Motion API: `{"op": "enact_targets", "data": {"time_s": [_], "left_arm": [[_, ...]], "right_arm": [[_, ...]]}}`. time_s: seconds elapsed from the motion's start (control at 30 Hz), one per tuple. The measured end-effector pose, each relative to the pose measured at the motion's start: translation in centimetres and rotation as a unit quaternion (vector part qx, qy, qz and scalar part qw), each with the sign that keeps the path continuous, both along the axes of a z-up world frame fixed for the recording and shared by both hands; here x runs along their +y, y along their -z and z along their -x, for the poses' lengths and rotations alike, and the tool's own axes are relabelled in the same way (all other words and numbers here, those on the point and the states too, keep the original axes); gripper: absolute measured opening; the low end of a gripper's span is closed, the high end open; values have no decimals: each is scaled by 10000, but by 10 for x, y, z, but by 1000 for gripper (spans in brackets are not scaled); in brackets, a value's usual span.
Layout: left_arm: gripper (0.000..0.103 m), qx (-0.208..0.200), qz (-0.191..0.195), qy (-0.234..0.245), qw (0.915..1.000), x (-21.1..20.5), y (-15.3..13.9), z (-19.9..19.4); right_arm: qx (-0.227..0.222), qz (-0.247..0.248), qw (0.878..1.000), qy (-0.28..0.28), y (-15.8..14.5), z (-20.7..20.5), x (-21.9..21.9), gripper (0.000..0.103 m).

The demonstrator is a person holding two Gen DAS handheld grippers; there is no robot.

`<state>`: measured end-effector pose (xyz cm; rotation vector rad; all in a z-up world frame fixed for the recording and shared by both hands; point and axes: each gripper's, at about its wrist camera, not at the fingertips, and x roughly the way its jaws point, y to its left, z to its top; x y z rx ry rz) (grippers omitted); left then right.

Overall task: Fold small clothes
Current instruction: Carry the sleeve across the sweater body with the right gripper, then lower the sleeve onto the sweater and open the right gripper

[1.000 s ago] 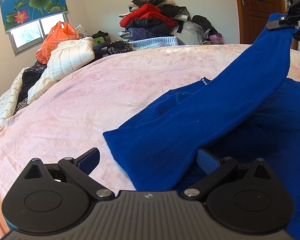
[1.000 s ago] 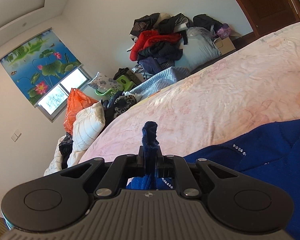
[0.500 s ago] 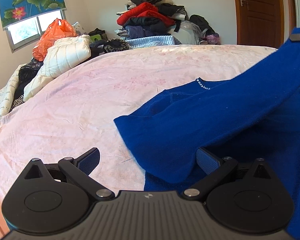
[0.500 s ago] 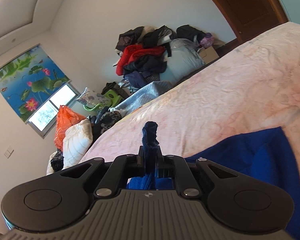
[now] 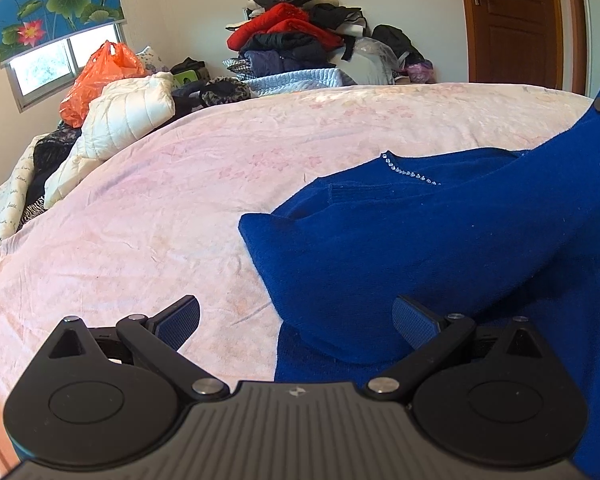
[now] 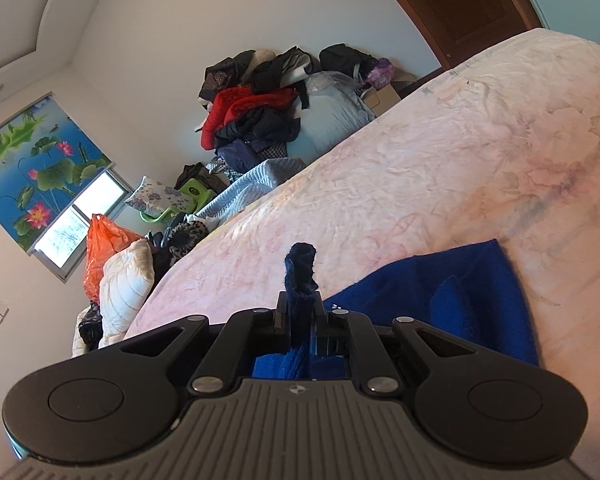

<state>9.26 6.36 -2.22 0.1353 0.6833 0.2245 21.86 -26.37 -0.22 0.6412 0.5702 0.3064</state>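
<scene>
One sleeve (image 5: 440,240) now lies lower across the blue sweater (image 5: 540,320); my right claw (image 6: 300,316) pinches its cuff, my left claw (image 5: 296,320) is spread wide beside it.

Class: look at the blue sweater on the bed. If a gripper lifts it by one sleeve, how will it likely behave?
Probably floppy: the sleeve sags in a loose band from the right gripper, which is shut on its cuff. The sweater looks like soft knit, so it likely drapes and drags rather than slides across the bed.
</scene>
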Motion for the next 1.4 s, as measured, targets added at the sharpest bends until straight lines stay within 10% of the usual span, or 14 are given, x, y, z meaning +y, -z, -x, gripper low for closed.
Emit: {"op": "enact_targets", "data": {"time_s": [1.3, 1.4], "left_arm": [[103, 160, -133, 4, 9998, -5, 7, -1], [103, 144, -145, 14, 9998, -6, 6, -1]], "right_arm": [[686, 503, 9946, 599, 63, -12, -40, 18], [532, 685, 9894, 1161, 54, -3, -47, 39]]}}
